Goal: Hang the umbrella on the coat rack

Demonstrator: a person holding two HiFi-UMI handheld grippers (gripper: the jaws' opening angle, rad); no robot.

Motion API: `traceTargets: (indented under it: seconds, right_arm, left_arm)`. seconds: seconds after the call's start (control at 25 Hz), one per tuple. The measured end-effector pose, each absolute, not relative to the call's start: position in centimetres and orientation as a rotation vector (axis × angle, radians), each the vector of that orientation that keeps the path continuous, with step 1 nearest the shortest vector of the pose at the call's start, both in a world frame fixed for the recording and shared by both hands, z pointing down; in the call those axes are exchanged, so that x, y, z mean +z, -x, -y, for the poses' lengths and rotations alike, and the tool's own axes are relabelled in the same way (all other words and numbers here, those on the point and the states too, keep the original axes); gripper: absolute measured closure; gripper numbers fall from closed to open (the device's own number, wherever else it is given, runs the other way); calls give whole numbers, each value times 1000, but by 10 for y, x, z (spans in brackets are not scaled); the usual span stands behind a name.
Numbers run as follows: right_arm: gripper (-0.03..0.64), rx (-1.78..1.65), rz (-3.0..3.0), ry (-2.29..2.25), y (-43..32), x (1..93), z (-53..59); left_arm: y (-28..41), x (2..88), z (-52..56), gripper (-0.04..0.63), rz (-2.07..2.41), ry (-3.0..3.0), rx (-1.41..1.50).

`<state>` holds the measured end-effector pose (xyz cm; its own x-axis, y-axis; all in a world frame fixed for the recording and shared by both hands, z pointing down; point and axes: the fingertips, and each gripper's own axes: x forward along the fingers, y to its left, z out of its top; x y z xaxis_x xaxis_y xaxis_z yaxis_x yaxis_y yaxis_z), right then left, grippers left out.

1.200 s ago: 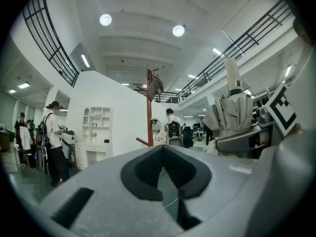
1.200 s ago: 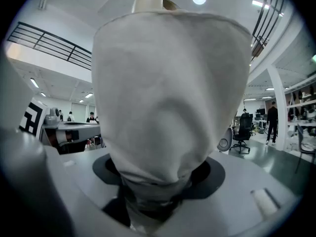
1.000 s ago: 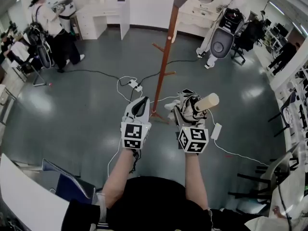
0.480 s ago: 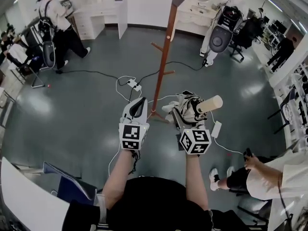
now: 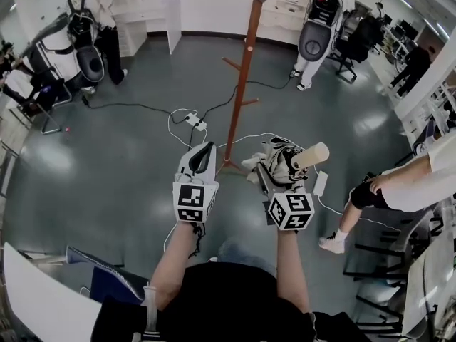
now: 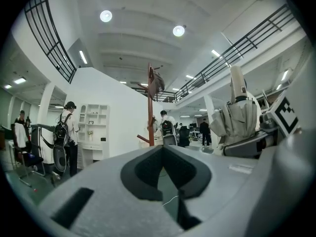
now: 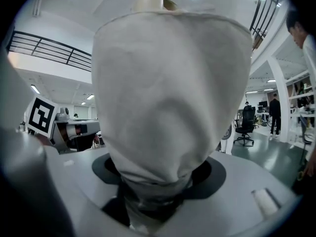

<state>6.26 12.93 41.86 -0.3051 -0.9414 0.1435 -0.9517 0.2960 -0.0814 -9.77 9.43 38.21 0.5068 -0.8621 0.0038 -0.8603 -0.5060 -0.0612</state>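
Open hall, grey floor (image 5: pixel 107 162), wooden coat rack (image 5: pixel 241 77) ahead of and between my grippers, right gripper (image 5: pixel 271 171) clenched on the folded pale umbrella (image 5: pixel 283 159), handle (image 5: pixel 311 154) jutting beyond the jaws to the right, left gripper (image 5: pixel 201 155) alongside, jaws together, empty.

Folded cream fabric umbrella (image 5: pixel 279 161), its pale cylindrical handle (image 5: pixel 311 155) tilted upward, sits clamped in the right gripper (image 5: pixel 271 173). The reddish-brown wooden coat rack (image 5: pixel 241 84) stands upright on the floor just ahead (2 angled pegs show), apart from it.
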Motion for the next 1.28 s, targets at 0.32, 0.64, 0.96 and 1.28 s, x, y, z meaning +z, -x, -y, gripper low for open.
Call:
traceTargets:
  seconds: [0.32, 0.64, 0.96, 1.28]
  right_arm:
    - [299, 258, 2443, -1800, -61, 433, -119]
    - [299, 265, 2445, -1746, -69, 451, -63]
    - [299, 306, 2472, -1672, -89, 481, 6]
    - [299, 366, 2486, -1556, -122, 518, 101]
  left_arm:
    - [103, 394, -78, 588, -1526, 2714, -64]
    - [91, 411, -22, 588, -1542, 2729, -103]
    - [63, 427, 53, 588, -1560, 2716, -128]
    - [22, 437, 156, 588, -1582, 2732, -131]
